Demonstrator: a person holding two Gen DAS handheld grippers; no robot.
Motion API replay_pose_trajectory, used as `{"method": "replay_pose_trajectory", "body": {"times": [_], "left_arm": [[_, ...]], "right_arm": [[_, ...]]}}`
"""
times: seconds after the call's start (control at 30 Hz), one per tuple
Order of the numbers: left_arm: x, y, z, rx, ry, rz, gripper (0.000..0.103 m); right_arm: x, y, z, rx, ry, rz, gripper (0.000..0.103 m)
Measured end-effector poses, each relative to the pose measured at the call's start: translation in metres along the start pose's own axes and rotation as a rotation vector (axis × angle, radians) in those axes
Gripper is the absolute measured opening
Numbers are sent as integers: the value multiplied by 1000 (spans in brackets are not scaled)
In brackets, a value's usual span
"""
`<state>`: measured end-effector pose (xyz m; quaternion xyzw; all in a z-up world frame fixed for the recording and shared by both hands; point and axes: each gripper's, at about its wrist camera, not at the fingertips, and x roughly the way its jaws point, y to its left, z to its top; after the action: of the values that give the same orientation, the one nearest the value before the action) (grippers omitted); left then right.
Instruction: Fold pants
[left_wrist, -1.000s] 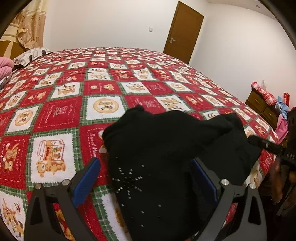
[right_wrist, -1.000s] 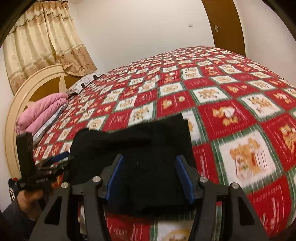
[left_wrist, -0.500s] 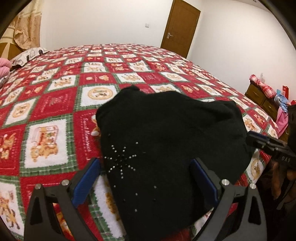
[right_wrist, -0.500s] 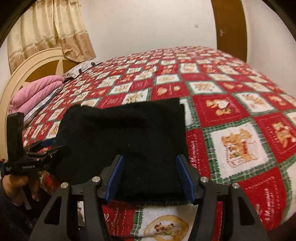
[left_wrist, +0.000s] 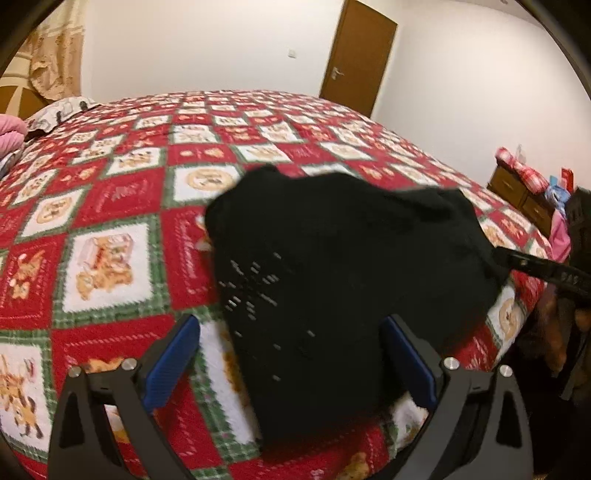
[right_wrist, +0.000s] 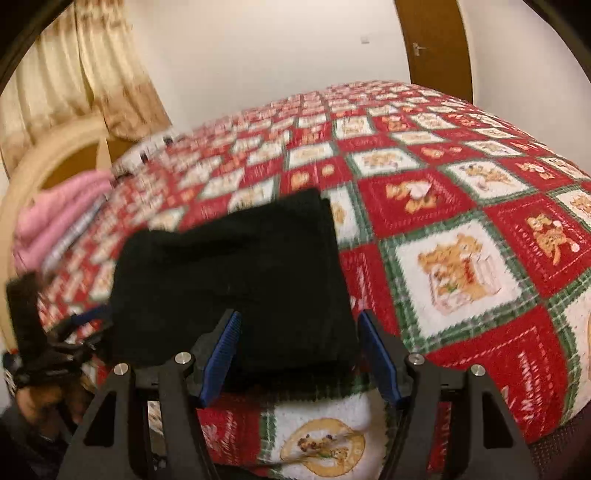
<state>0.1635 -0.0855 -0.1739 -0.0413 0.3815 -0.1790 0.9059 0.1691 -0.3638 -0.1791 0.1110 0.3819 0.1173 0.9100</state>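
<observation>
Pants, black and folded into a thick bundle, lie near the front edge of the bed in the left wrist view, on its red, white and green checked blanket. Small pale studs form a star on the cloth at the bundle's left side. The left claw hangs spread wide over the near end of the bundle, its blue pads clear of the cloth on both sides. At the right edge the right claw reaches toward the bundle's right side. A brown door stands in the far wall and a wooden dresser sits at the right.

From the right wrist view, the pants rest at the bed's near edge, a flat dark block. The right claw has just been opening; its blue pads flank the bundle's near right corner with the cloth between them, not pinched. The left claw shows at the left, beside the bundle, with a hand under it. Pink bedding is piled by the headboard, below a beige curtain
</observation>
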Motion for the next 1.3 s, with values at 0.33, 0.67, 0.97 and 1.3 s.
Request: {"method": "replay_pose_trajectory", "body": {"times": [0.33,0.67,0.97,1.3], "left_arm": [[26,18,22,-49,12,-26,102],[36,13,30,-29,10,-40,103],[38,11,33,-6,14,-76,97],[30,9,32,-1,17,-169,35]], "right_arm": [[41,-34,29,159,27,169,67],[64,-19,34,80,70,190,67],[70,-27,29,106,84,230,46],[48,-8,28,54,8,235,27]]}}
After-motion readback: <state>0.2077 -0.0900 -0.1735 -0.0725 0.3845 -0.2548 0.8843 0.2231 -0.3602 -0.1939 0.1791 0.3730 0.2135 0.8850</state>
